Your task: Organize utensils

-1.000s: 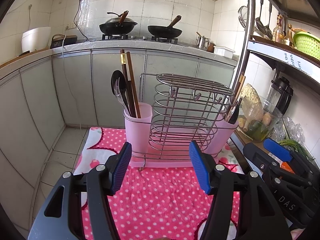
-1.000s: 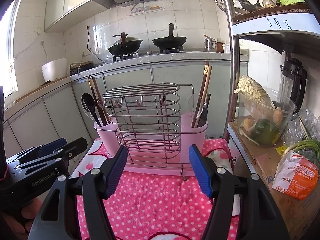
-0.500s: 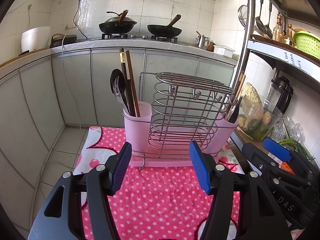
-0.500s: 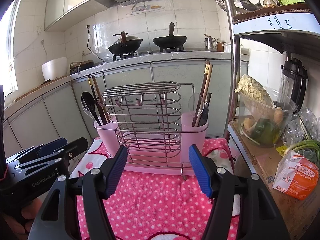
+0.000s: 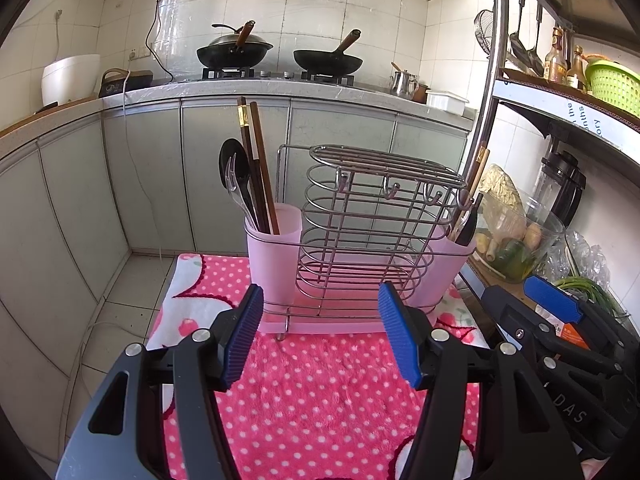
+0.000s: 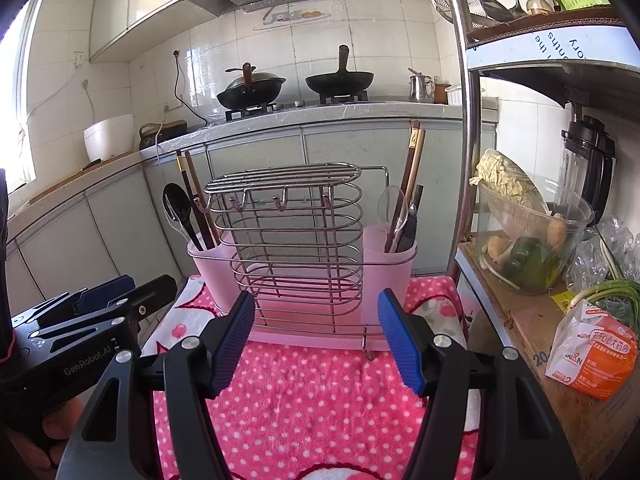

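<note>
A wire utensil rack (image 5: 372, 236) (image 6: 288, 240) with two pink cups stands on a pink dotted cloth (image 5: 320, 392) (image 6: 304, 400). Its left cup (image 5: 274, 240) (image 6: 210, 264) holds dark chopsticks (image 5: 256, 168), a black spoon (image 5: 232, 164) (image 6: 178, 204) and a clear fork. In the right cup (image 5: 448, 264) (image 6: 388, 268) stand chopsticks (image 6: 412, 176), a clear spoon (image 6: 392, 204) and a dark utensil. My left gripper (image 5: 320, 336) is open and empty, a little short of the rack's front. My right gripper (image 6: 316, 340) hangs open and empty before the rack too. Each gripper shows at the other view's edge.
A wooden side shelf on the right carries a glass bowl of vegetables (image 6: 528, 236), a blender (image 6: 588, 164), green onions (image 6: 612, 292) and an orange packet (image 6: 592, 356). A metal shelf pole (image 6: 464, 120) rises beside the rack. Behind are grey cabinets and a counter with two woks (image 5: 232, 50).
</note>
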